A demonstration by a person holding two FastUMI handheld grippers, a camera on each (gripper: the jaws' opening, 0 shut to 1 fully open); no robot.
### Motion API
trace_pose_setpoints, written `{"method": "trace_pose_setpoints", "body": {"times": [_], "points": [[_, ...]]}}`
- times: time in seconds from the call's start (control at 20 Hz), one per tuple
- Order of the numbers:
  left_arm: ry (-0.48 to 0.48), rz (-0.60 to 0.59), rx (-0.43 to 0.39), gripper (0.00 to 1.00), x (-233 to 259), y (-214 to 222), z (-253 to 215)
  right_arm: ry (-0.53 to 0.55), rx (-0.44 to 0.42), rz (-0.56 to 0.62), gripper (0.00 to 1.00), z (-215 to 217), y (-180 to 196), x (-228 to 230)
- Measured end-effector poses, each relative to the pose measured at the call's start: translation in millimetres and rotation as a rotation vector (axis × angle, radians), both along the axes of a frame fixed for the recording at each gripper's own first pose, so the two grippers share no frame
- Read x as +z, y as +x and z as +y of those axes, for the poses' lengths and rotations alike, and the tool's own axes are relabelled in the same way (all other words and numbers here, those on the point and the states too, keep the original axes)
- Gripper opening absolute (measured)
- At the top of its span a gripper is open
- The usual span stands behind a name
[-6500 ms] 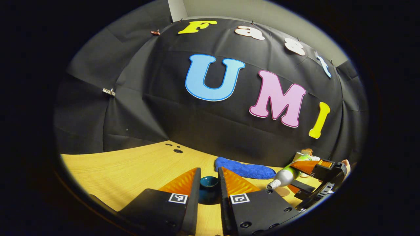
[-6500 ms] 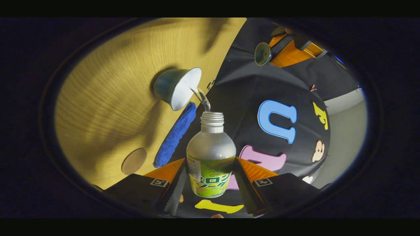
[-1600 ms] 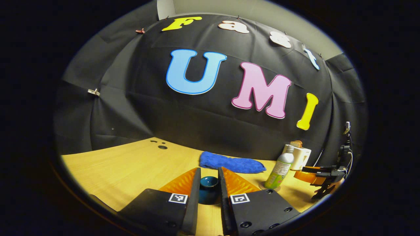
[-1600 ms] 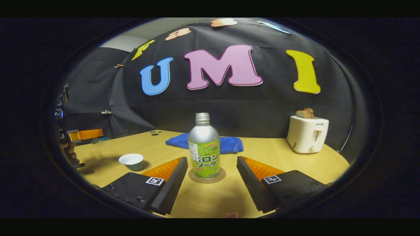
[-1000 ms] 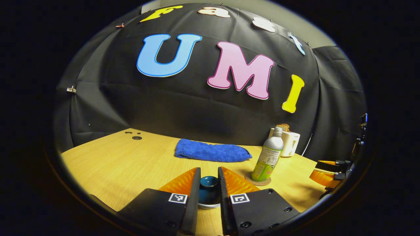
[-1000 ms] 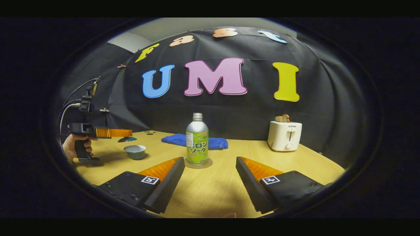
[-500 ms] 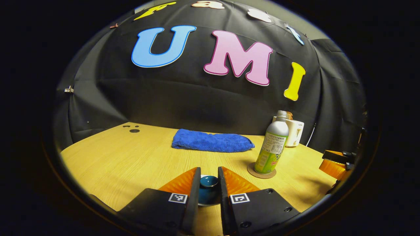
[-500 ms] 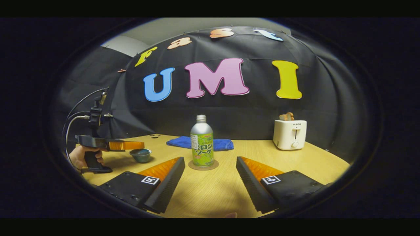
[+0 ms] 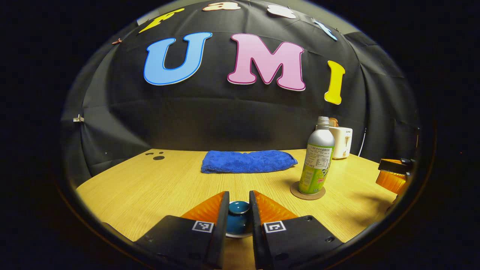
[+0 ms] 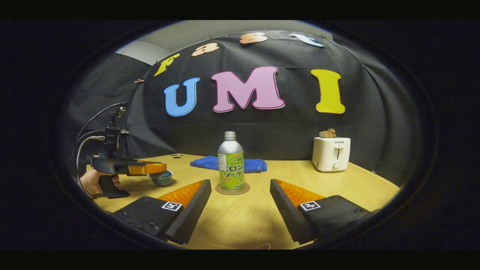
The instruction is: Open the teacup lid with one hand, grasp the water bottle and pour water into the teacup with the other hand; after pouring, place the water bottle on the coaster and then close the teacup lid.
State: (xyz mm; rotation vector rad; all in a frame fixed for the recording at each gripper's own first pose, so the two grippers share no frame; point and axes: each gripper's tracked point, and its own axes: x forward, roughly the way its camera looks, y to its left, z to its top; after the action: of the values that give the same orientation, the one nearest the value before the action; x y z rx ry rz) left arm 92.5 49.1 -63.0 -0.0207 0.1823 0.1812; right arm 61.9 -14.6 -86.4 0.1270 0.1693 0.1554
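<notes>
My left gripper (image 9: 239, 194) is shut on the knob of the dark teal lid (image 9: 237, 219). The lid sits low over the teacup, whose pale rim (image 9: 237, 236) peeks out below the fingers. In the right gripper view, the left gripper (image 10: 146, 168) rests right on top of the teacup (image 10: 162, 179), held by a hand (image 10: 90, 180); I cannot tell whether the lid is fully seated. The silver and green water bottle (image 10: 230, 162) stands upright on the round coaster (image 10: 232, 189). My right gripper (image 10: 240, 184) is open, drawn back from the bottle and touching nothing.
A folded blue cloth (image 9: 247, 161) lies at the back of the wooden table (image 9: 150, 187). A white toaster (image 10: 332, 153) stands at the back right. The right gripper (image 9: 393, 175) shows at the left gripper view's right edge. Small holes (image 9: 157, 156) mark the table's far left.
The left gripper has come down with the lid onto the teacup. The right gripper stays open and back from the bottle, which stands still on the coaster.
</notes>
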Motion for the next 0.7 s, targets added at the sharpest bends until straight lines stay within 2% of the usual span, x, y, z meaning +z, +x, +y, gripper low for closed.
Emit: {"method": "trace_pose_setpoints", "body": {"times": [0.15, 0.3, 0.4, 0.45, 0.5, 0.65, 0.7], "points": [[0.014, -0.003, 0.004, 0.38, 0.5, 0.2, -1.0, 0.000, 0.000, 0.000, 0.97, 0.1, -0.5, 0.7], [0.011, -0.007, 0.013, 0.38, 1.1, -1.6, 0.0, 0.000, 0.000, 0.001, 0.97, 0.0, -0.2, 0.0], [0.002, -0.022, 0.018, 0.44, 3.9, -5.9, -1.4, 0.000, -0.001, 0.001, 0.98, -0.1, 0.0, 0.1], [0.006, -0.032, 0.019, 0.54, 4.1, -9.6, -2.3, -0.001, -0.002, 0.001, 0.97, -1.1, 0.4, -0.1], [0.014, -0.040, 0.020, 0.57, 6.4, -13.2, -4.1, -0.001, -0.003, 0.001, 0.97, -0.8, -0.1, -0.2], [0.033, -0.068, 0.048, 0.94, 10.1, -25.6, -6.0, -0.002, -0.007, 0.002, 0.97, -1.8, 0.3, -0.7], [0.035, -0.085, 0.056, 0.95, 12.5, -29.0, -7.5, -0.003, -0.010, 0.002, 0.97, -2.0, 0.2, -0.5]]}}
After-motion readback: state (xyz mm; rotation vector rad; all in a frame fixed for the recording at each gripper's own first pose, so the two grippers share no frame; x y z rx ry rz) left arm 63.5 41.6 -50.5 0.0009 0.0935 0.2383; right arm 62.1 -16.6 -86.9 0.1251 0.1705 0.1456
